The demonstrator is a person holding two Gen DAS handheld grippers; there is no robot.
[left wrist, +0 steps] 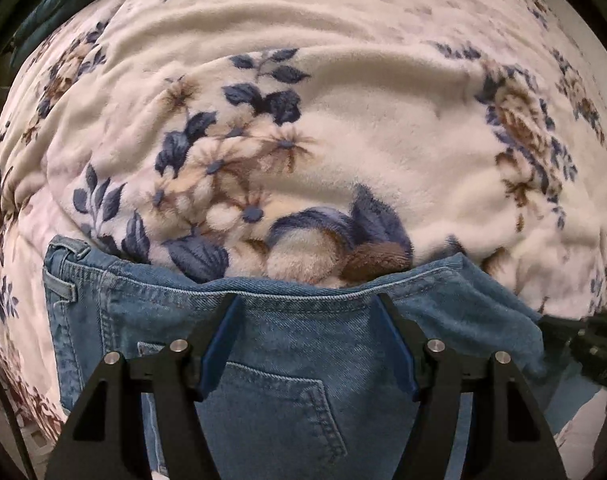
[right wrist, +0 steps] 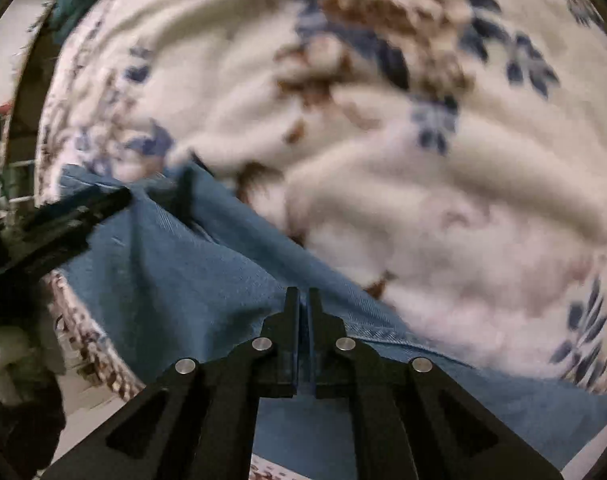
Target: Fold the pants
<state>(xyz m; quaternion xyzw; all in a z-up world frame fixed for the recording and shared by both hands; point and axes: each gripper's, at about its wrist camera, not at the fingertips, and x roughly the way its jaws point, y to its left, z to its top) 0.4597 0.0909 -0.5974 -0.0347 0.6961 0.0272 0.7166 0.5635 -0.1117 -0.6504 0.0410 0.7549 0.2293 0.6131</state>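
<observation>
No legible text, label, brand, number or sign was found on the jeans (left wrist: 287, 344) or the blanket (left wrist: 383, 128).

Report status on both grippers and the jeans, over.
Left gripper open over the jeans waist edge. Right gripper shut on denim. Jeans lie on the floral blanket. Nothing in the way.
</observation>
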